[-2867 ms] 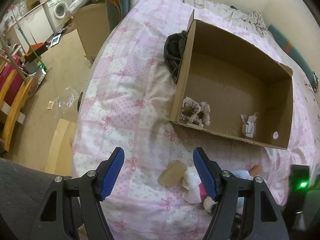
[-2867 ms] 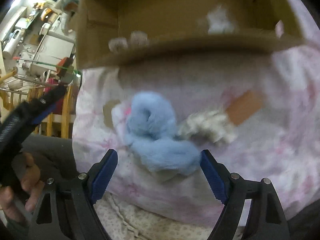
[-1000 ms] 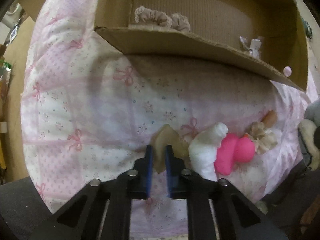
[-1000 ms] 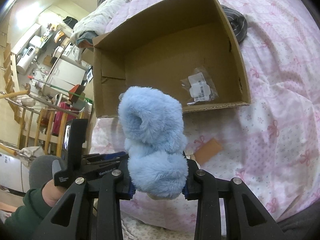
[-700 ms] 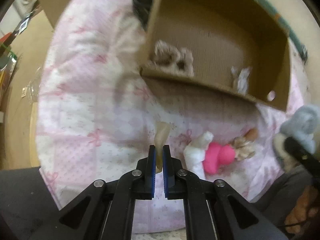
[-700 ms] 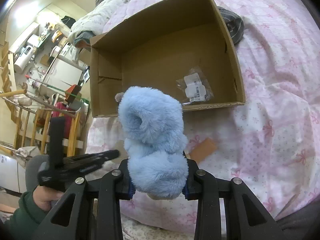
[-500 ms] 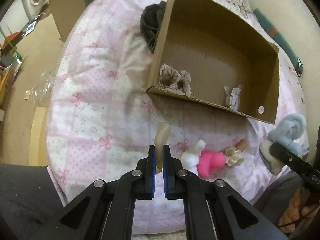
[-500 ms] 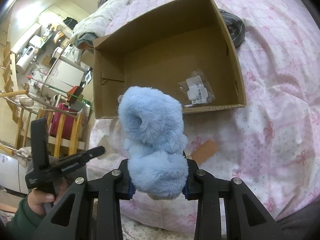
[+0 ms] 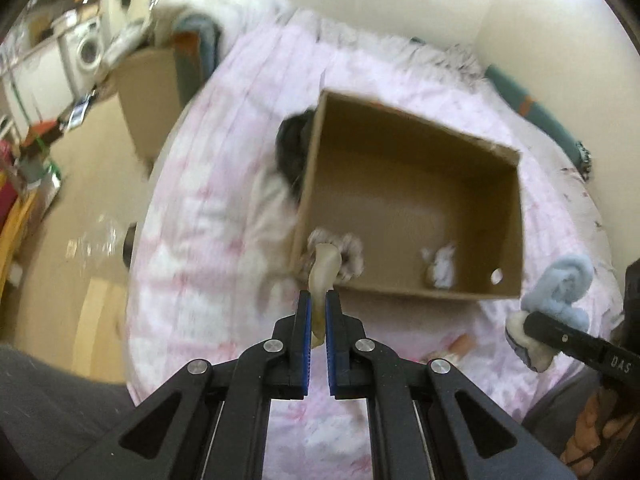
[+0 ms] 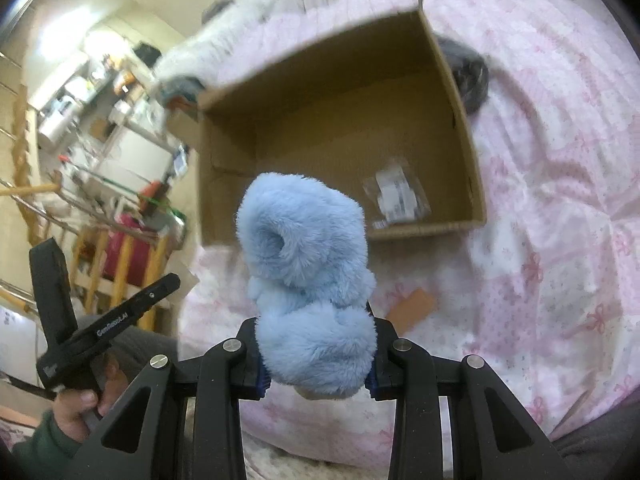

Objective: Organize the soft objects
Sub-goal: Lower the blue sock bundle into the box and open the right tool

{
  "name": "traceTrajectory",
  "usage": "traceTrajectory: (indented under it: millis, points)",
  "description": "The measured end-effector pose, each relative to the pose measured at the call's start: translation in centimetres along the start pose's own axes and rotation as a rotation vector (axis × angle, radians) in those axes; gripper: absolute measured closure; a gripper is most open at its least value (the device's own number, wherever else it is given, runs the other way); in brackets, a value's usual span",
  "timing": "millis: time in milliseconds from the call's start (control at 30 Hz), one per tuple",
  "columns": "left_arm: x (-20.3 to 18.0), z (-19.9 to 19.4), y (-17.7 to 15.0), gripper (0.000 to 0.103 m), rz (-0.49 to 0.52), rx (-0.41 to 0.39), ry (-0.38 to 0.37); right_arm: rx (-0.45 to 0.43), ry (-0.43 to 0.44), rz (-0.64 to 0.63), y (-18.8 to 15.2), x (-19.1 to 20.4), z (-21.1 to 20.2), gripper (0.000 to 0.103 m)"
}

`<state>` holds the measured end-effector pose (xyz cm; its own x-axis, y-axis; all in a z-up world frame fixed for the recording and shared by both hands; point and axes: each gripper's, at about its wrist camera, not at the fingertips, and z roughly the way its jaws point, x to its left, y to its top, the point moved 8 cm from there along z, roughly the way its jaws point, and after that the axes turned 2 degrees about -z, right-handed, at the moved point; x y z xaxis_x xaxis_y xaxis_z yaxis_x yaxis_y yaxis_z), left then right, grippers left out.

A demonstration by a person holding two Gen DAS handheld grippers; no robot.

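My left gripper point(image 9: 317, 312) is shut on a thin beige soft pad point(image 9: 322, 272) and holds it above the near edge of the open cardboard box point(image 9: 516, 216). My right gripper point(image 10: 314, 364) is shut on a fluffy blue plush point(image 10: 308, 256), held above the bed in front of the box point(image 10: 472, 152); the plush also shows in the left wrist view point(image 9: 560, 292). Inside the box lie beige scrunchies point(image 9: 348, 256) and a clear plastic packet point(image 9: 440, 264), which also shows in the right wrist view point(image 10: 396, 196).
The box sits on a pink patterned bedspread point(image 9: 208, 208). A dark garment point(image 9: 292, 148) lies against the box's left wall. An orange-brown pad point(image 10: 412, 308) lies on the bed. The floor and furniture point(image 9: 80, 52) are to the left.
My left gripper closed on the beige pad and lifted it up toward the box. My right gripper closed on the blue plush, raised it off the bed, and holds it steady.
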<state>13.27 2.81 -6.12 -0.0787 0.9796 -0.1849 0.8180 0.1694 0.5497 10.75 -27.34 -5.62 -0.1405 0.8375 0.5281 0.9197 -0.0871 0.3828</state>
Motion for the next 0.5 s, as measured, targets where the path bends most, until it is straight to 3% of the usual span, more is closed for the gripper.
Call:
traceTrajectory:
  millis: [200,500]
  points:
    - [-2.3,-0.5,3.2,0.097,0.037,-0.034,-0.05,-0.091,0.049,0.003,2.1,0.6,-2.7,0.067]
    - [-3.4,3.2,7.8,0.097,0.108,-0.062,0.009,-0.139,0.01,-0.037,7.1,0.1,-2.4,0.067]
